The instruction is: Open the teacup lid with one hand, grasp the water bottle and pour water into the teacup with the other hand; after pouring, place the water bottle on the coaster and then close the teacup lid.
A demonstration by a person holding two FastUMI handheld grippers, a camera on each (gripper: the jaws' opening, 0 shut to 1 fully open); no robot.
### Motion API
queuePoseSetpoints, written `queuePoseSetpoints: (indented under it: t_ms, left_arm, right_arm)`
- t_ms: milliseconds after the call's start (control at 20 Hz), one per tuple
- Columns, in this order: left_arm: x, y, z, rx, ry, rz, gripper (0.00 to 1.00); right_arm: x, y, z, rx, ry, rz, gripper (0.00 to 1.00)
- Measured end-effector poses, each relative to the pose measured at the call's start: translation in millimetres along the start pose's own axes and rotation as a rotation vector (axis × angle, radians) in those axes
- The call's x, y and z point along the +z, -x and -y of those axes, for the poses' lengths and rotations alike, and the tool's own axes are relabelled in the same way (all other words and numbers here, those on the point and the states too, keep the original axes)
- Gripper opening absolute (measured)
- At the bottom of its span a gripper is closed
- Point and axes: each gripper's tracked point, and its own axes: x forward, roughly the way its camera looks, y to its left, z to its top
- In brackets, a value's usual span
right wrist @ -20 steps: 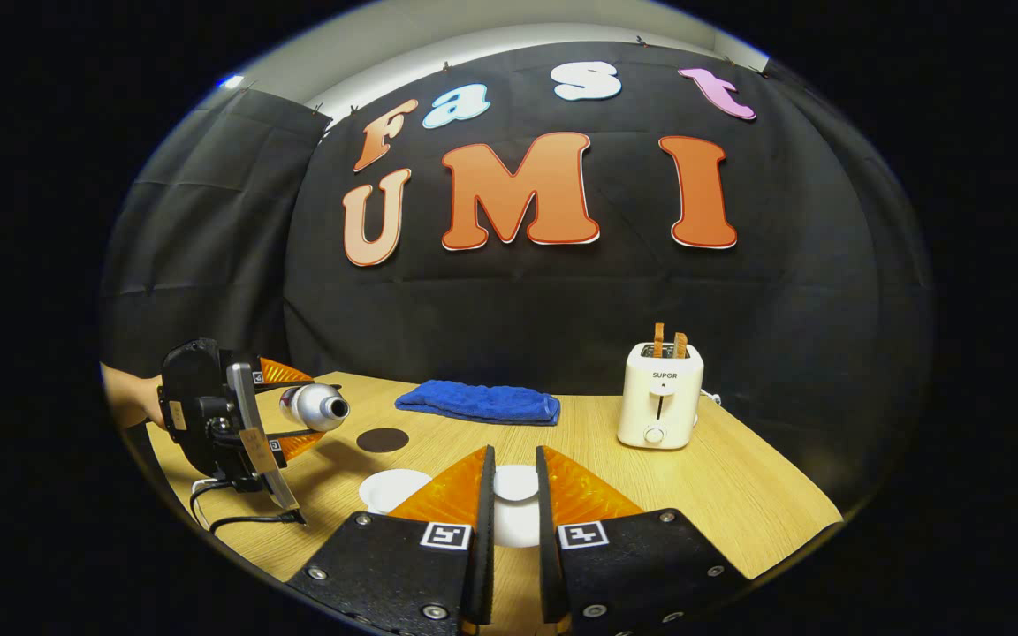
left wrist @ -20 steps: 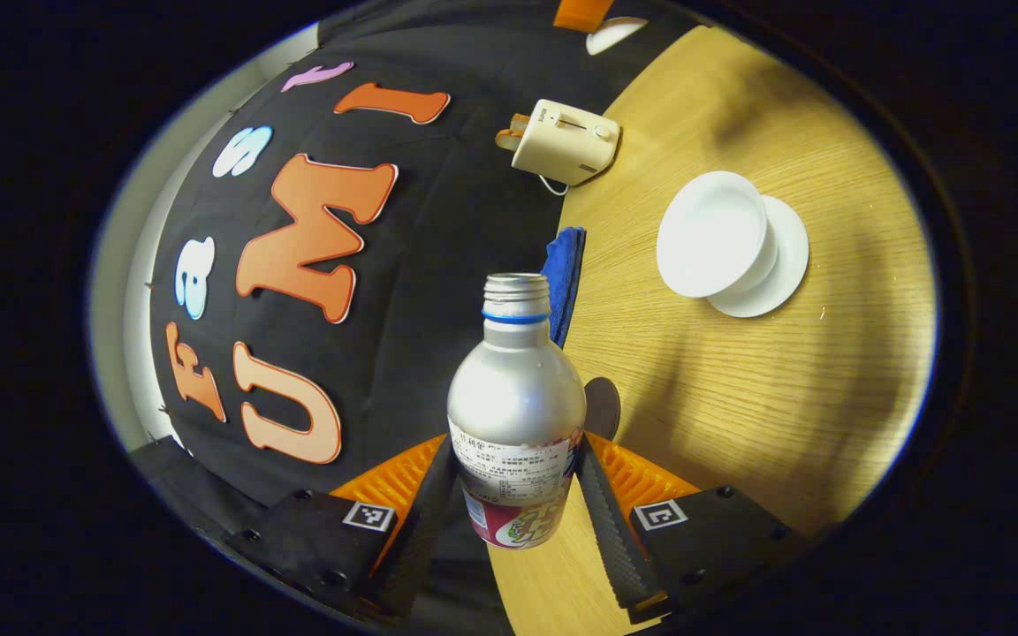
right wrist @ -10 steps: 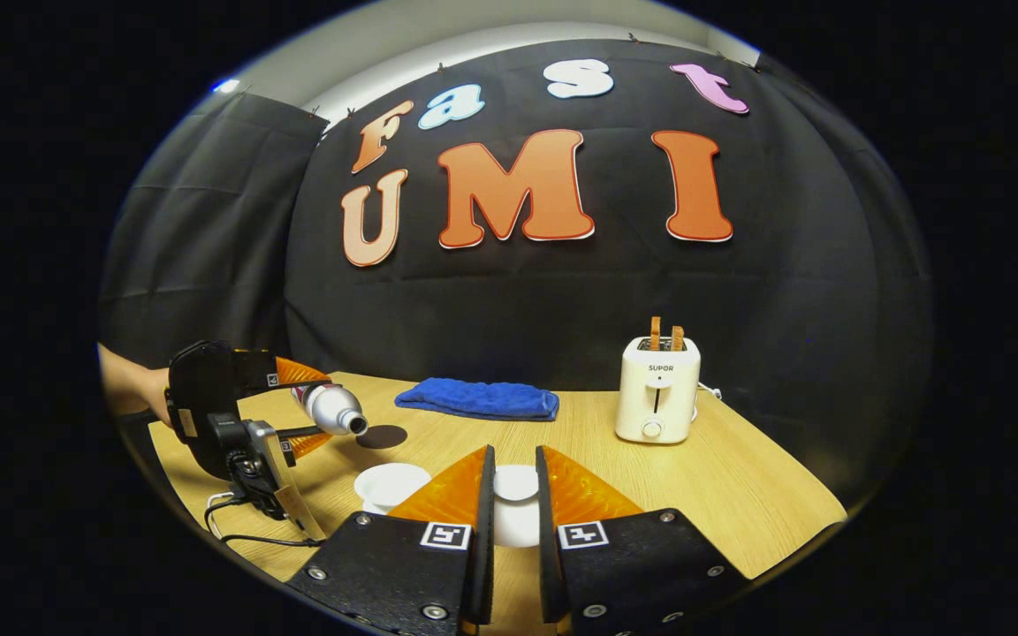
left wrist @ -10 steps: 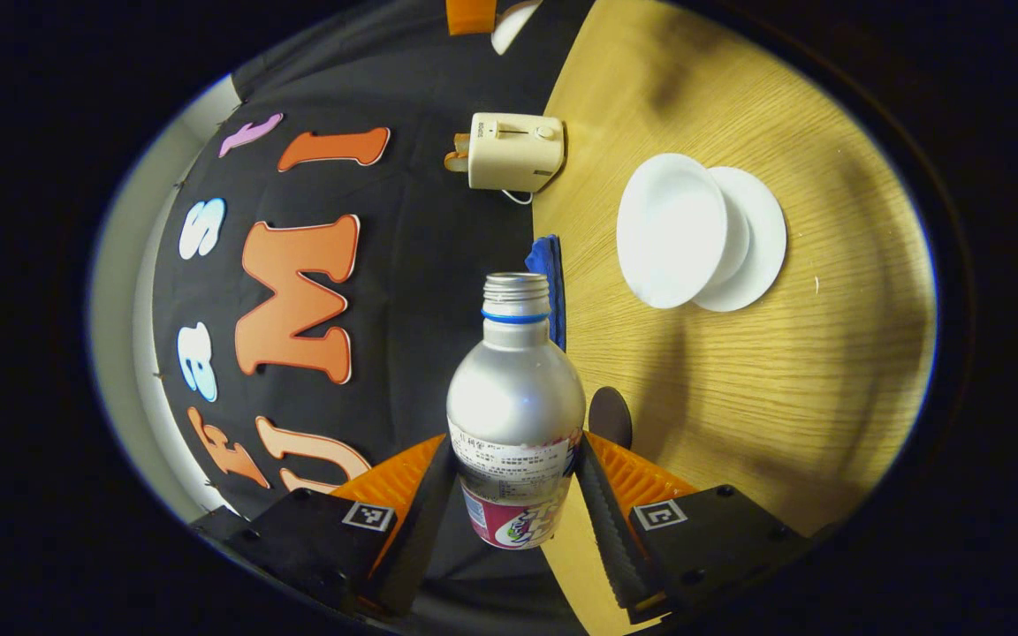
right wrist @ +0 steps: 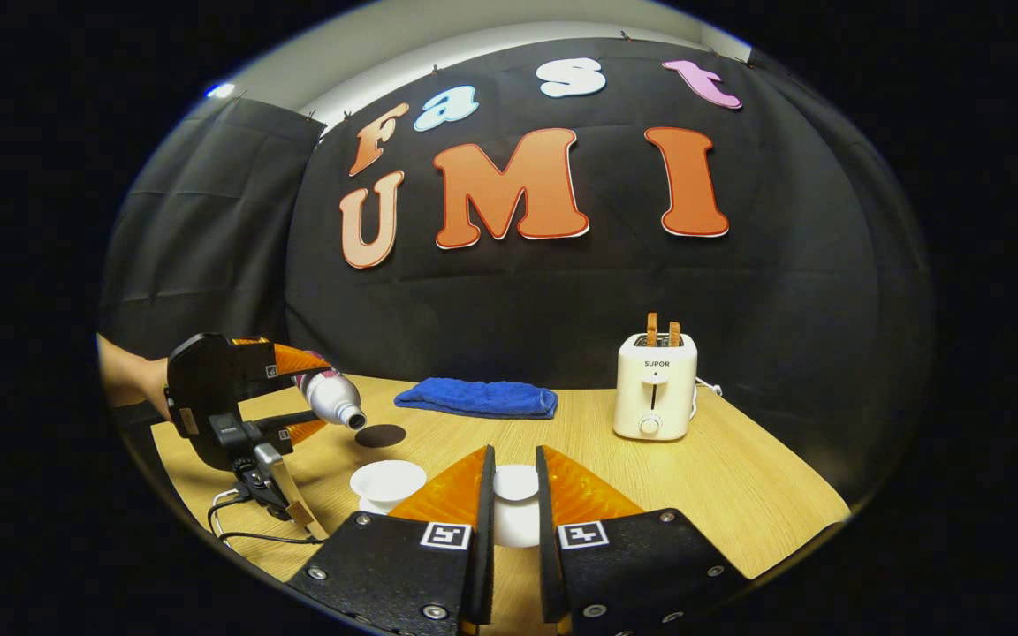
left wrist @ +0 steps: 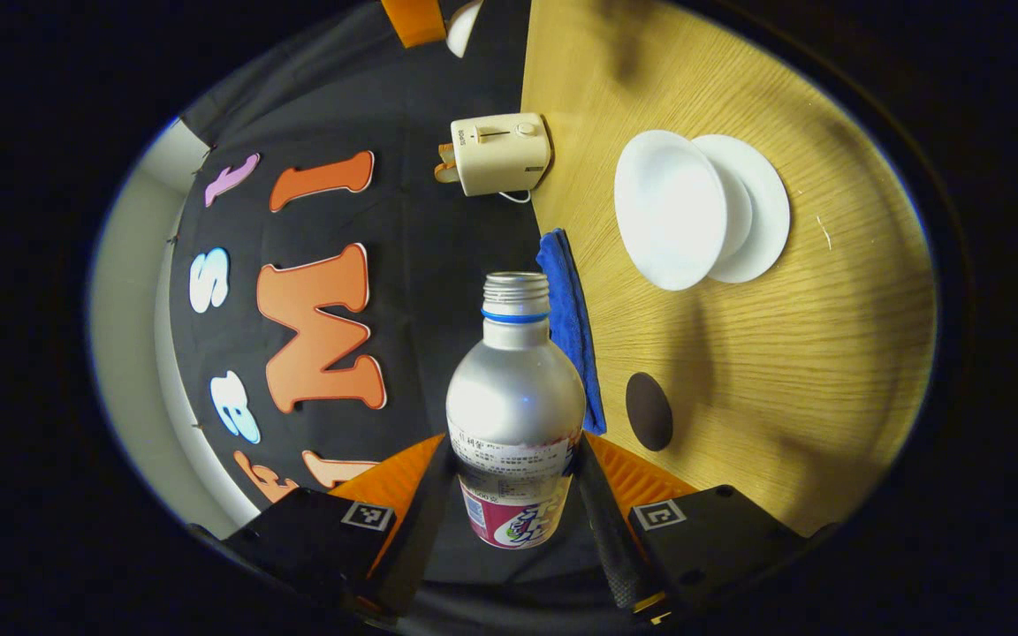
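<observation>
right gripper (right wrist: 509,495): ribbed orange fingers on black screwed blocks, each bearing a square black-and-white marker. left gripper (right wrist: 297,397): the same orange and black, with a trailing black cable.

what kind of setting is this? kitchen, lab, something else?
Most likely a staged recording booth dressed as a kitchen table, not a real kitchen: black cloth wall behind a wooden table, with household props on it, a toaster, a blue towel, a teacup. Both handheld grippers carry cameras.
</observation>
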Motion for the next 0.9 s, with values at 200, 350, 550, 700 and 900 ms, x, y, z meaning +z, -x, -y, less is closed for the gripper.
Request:
queuePoseSetpoints:
  t_ms: [200, 350, 550, 700, 900]
  left_arm:
    - [2.2, 1.9, -7.3, 0.031, -0.046, 0.003, 0.80]
    - [3.2, 2.9, -15.8, 0.062, -0.084, 0.006, 0.80]
    - [2.3, 0.3, -26.9, 0.084, -0.123, 0.009, 0.80]
    - [0.6, 2.9, -26.4, 0.089, -0.150, 0.007, 0.84]
    - [0.5, 2.8, -34.8, 0.109, -0.197, 0.009, 0.81]
  right_arm:
    - [1.0, 3.3, 1.3, -0.001, -0.003, 0.005, 0.22]
    - [1.2, 6.0, 2.3, 0.000, -0.003, 0.006, 0.22]
    - [2.3, 9.3, 2.2, 0.000, 0.004, 0.011, 0.22]
    - [2.0, 11.5, 0.8, 0.005, 0.002, 0.012, 0.22]
    - [5.0, 12.3, 2.9, 0.002, -0.001, 0.020, 0.22]
